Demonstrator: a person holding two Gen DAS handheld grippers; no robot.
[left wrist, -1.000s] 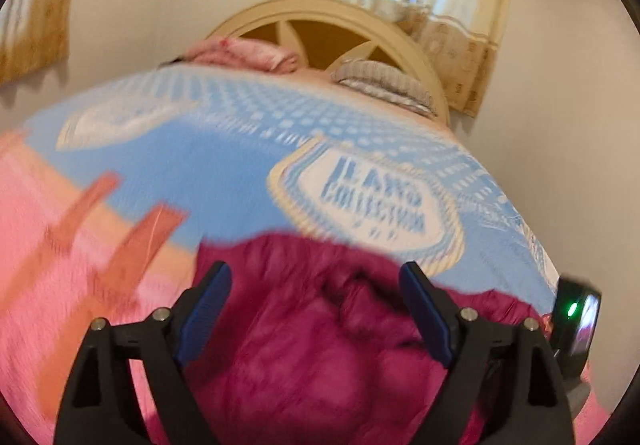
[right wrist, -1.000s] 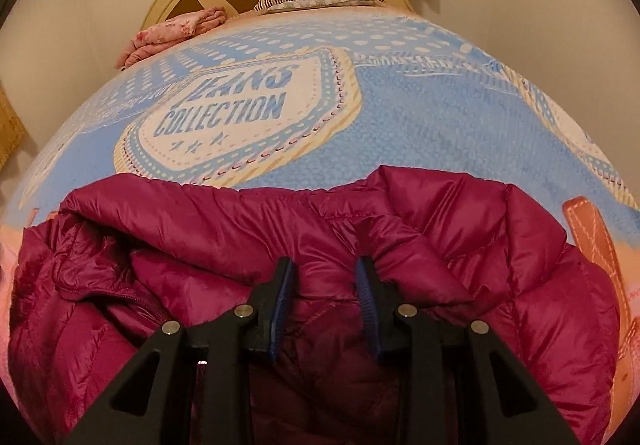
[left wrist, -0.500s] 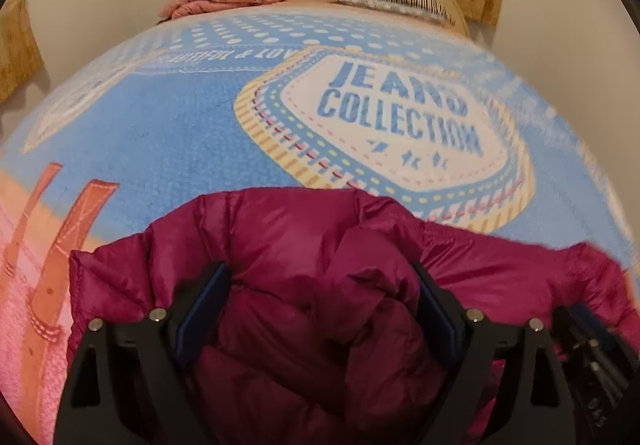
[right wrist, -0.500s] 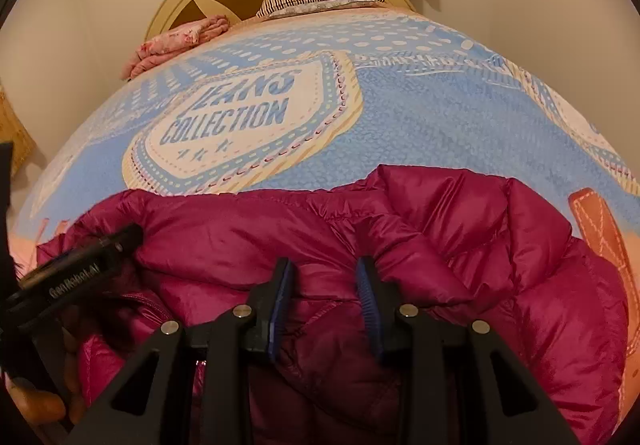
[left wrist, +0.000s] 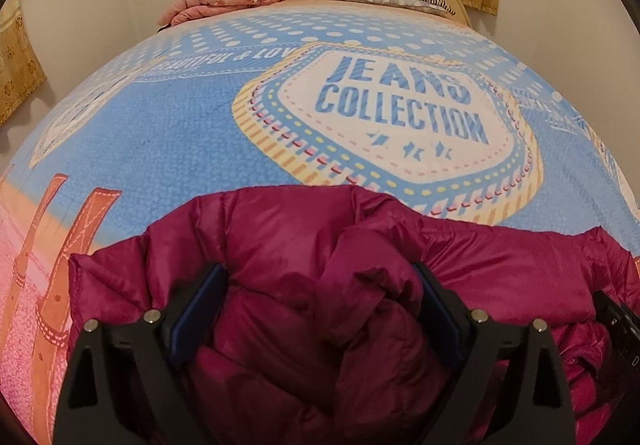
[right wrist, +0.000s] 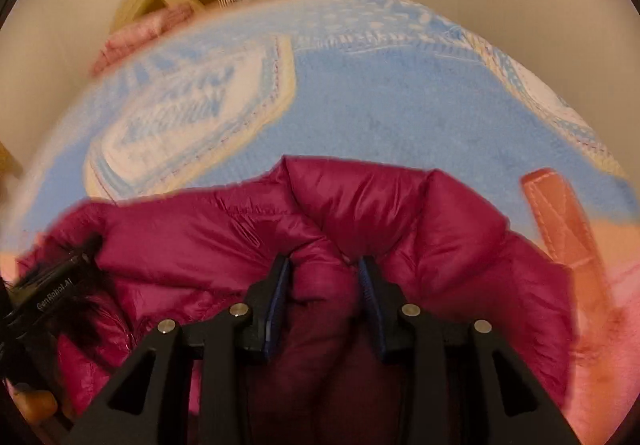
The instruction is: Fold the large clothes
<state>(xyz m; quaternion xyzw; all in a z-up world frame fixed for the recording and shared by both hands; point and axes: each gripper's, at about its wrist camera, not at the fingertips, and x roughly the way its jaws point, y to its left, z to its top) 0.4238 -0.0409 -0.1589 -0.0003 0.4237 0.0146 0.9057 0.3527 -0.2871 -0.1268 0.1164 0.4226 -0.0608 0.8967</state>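
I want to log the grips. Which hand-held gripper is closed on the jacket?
The right hand-held gripper: its jaws pinch a fold of the jacket. The left hand-held gripper is wide open around a bunch.

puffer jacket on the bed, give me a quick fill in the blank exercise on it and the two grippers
1. The puffer jacket is coloured ____.
2. The badge on the bedspread reads JEANS ____.
3. The right gripper is pinching a fold of the ____.
4. The left gripper has its fingers spread ____.

Missing words: magenta; COLLECTION; jacket; wide
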